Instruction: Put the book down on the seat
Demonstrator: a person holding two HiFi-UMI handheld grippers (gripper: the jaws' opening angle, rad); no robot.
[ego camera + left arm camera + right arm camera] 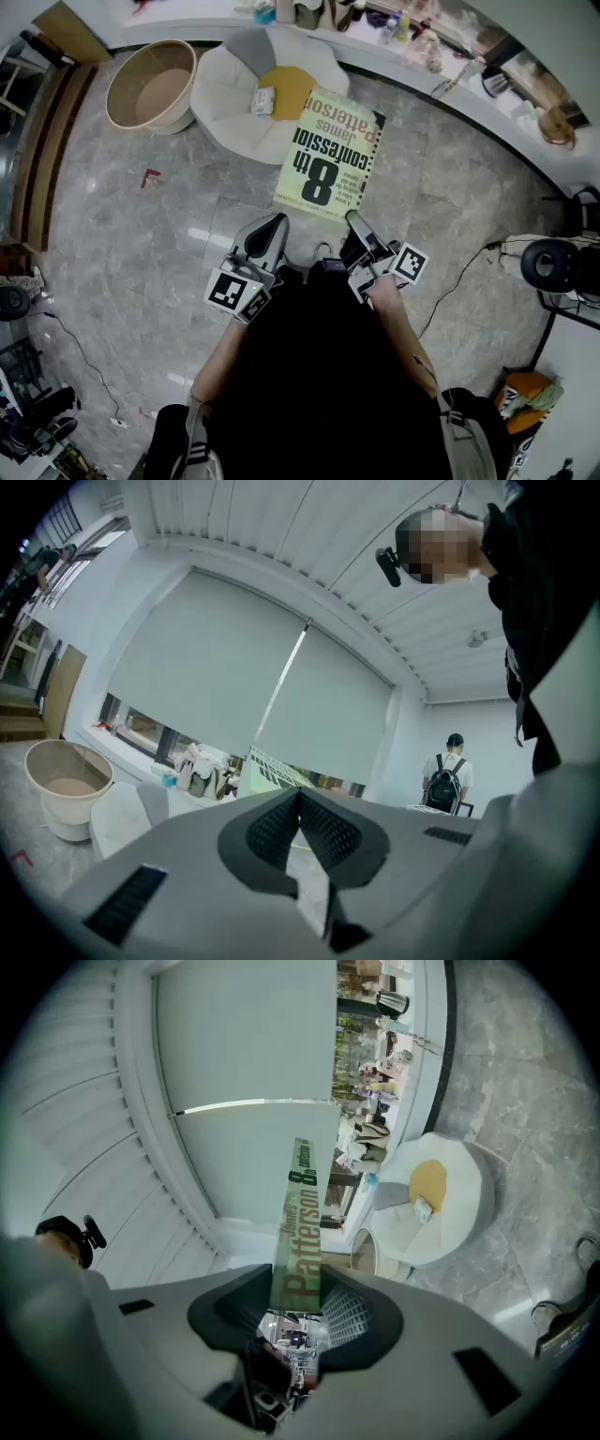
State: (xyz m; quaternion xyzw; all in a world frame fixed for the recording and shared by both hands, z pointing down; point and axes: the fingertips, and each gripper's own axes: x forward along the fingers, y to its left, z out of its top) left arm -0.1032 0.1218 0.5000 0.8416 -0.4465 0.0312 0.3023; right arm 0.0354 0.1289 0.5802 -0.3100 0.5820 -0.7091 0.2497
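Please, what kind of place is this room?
Probably an indoor lounge or office-like room: it has a polished, stone-look floor, a white armchair with a yellow cushion, and a long white window ledge crowded with small items, below wide roller blinds.

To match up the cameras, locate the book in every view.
Head view: book at top centre, cover up, overlapping the seat's near edge.
Left gripper view: book is a pale sliver just above the jaws.
Right gripper view: book spine-on, between the jaws.
Shared landmark: white seat.
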